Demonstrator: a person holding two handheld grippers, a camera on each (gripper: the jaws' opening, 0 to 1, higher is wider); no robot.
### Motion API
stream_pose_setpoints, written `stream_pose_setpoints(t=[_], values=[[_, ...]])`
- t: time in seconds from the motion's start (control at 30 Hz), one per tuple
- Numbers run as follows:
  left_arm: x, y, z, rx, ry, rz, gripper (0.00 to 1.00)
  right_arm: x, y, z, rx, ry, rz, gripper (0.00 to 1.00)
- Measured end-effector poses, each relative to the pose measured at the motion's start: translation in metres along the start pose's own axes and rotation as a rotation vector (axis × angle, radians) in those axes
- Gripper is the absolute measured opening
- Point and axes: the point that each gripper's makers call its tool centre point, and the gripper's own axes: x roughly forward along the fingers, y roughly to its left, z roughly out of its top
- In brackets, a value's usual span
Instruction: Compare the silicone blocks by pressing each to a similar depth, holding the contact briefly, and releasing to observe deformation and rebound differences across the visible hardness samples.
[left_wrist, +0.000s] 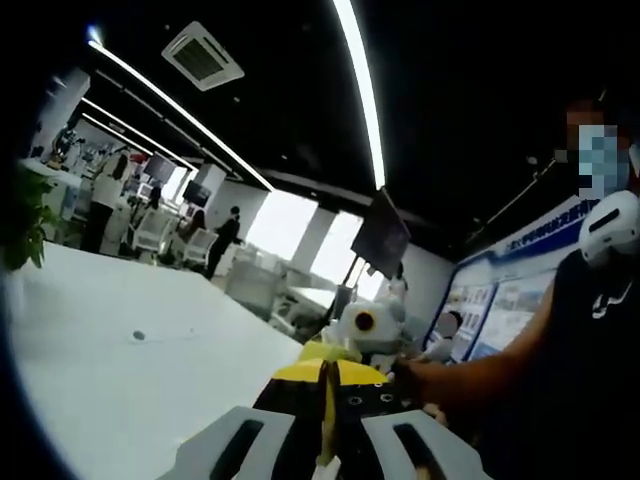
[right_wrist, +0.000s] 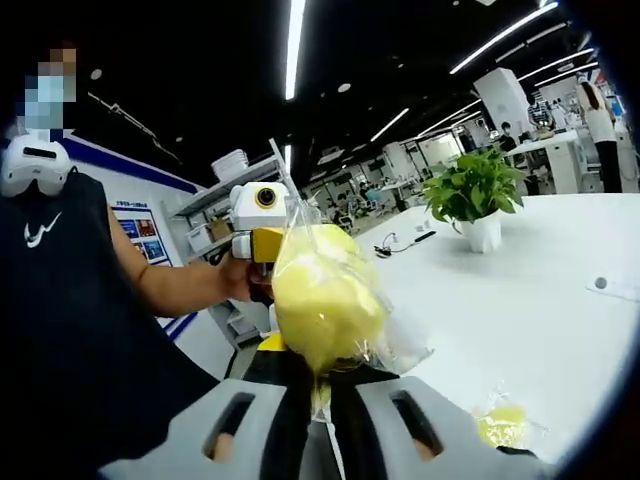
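right now we are holding a soft yellow silicone block in a clear crinkly plastic bag (right_wrist: 325, 295) up in the air with the right gripper (right_wrist: 322, 400), well above the big white table (right_wrist: 520, 300). its jaws are pressed close together, pinching the bottom of the bag. in the left gripper view, the left gripper (left_wrist: 327, 440) is holding its jaws almost shut on a thin yellow edge (left_wrist: 325, 385); we think it is the same bag, but we cannot tell for sure. another small yellow piece in clear wrap (right_wrist: 500, 420) is lying on the table near us. to do this well, we should be squeezing slowly, stopping at the same depth each time, waiting a little, then letting go gently. we should not be pulling the bag apart, because it could rip.
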Motion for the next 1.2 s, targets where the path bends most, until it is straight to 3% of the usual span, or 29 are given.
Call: stream_pose_setpoints(t=[1.2], values=[[-0.0023,-0.0011,0.0012,0.007,-0.016,0.009,0.00,0.0012,-0.0030,0.0027,-0.041,0.003,-0.016,0.00]])
